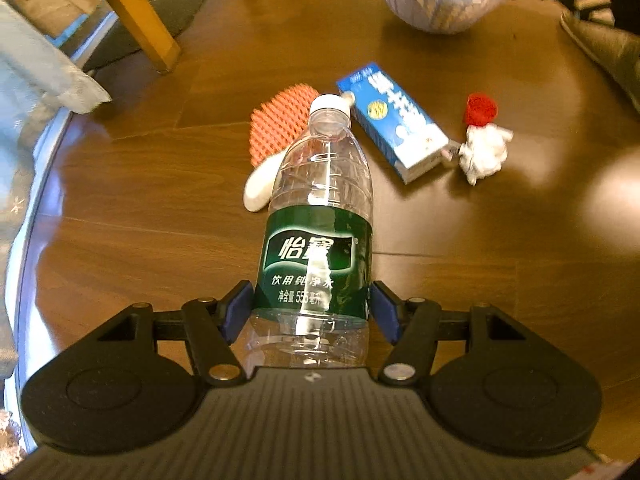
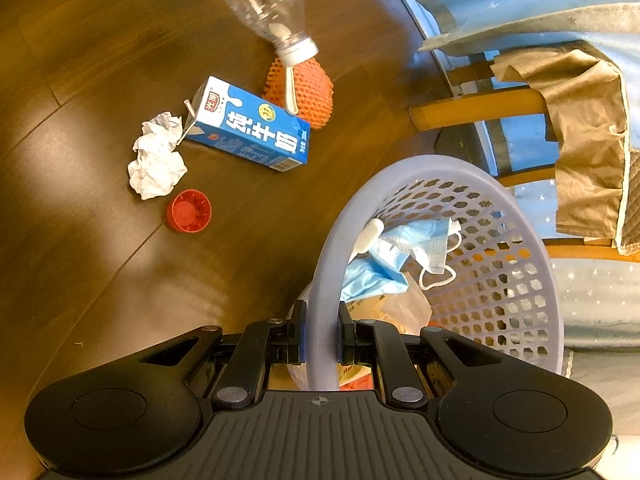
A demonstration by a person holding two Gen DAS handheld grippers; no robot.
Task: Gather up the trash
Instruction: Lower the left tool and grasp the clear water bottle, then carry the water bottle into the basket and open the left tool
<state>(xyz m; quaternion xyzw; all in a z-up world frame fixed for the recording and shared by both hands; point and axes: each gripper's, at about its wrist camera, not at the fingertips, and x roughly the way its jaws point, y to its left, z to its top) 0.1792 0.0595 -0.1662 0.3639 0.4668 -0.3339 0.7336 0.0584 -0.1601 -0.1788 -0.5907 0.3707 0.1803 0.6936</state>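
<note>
We hold an empty water bottle [image 1: 320,216] in our left gripper [image 1: 312,312], whose blue-padded fingers [image 1: 237,309] press against the lower body on both sides, at the bottom edge of the label. The bottle is clear plastic, ribbed, with a white cap and a dark green label carrying white Chinese lettering. It is lifted above the wooden floor [image 1: 140,220], cap pointing away from us; in the right wrist view the bottle [image 2: 266,4] hangs cap-down over the remaining litter.

Our right gripper [image 2: 322,340] is clamped on the rim of a pale lavender basket [image 2: 532,240] with perforated walls, one finger outside and one inside. Inside lie blue face masks [image 2: 404,252], a white rod-shaped piece [image 2: 368,236] and some crumpled wrappers [image 2: 404,304].

On the floor, beyond the bottle, sit a blue and white milk carton [image 1: 396,124] lying on its side with a straw at one end, a crumpled white tissue [image 1: 482,152] just beside that end, and a red bottle cap [image 1: 481,109] near the tissue. An orange foam net sleeve [image 1: 276,120] lies on the other side of the carton, with a white spoon [image 1: 260,188] resting on it. A wooden chair leg [image 1: 140,16] stands farther off, next to a blue starred cloth [image 2: 580,296].
</note>
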